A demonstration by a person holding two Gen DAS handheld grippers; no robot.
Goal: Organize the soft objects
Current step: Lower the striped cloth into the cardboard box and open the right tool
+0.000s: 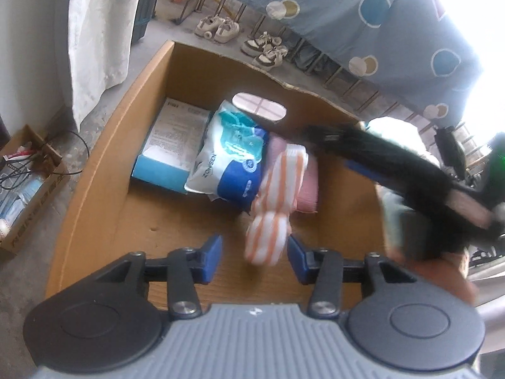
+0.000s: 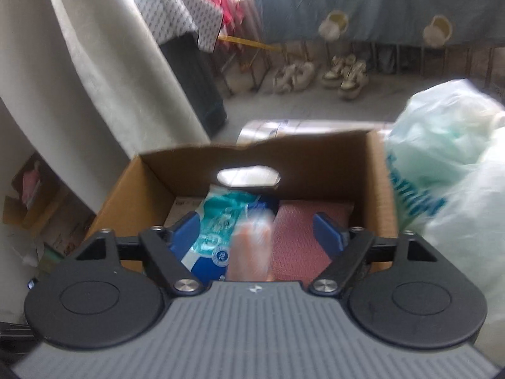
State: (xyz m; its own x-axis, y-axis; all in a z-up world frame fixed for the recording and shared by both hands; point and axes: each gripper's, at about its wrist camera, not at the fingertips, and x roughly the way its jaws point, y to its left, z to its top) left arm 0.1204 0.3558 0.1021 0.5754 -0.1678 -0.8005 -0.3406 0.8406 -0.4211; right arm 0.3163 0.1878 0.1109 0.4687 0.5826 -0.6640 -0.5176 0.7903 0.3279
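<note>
An open cardboard box (image 1: 104, 158) holds a blue and white carton (image 1: 170, 148), a pack of wipes (image 1: 230, 158), a folded pink cloth (image 1: 309, 186) and a white cloth with orange stripes (image 1: 277, 195). My left gripper (image 1: 255, 255) hangs open above the box's near side. The striped cloth's blurred lower end shows between its blue pads, and neither pad presses on it. My right gripper (image 2: 257, 230) stands open over the same box (image 2: 132, 195). The blurred striped cloth (image 2: 252, 243) and the pink cloth (image 2: 300, 240) lie below its spread fingers.
A white plastic bag (image 2: 457, 164) bulges right of the box. Shoes (image 1: 217, 28) stand on the floor beyond, under a blue spotted cloth (image 1: 378, 31). A small carton of cables (image 1: 28, 186) sits at the left by a white curtain (image 1: 98, 31).
</note>
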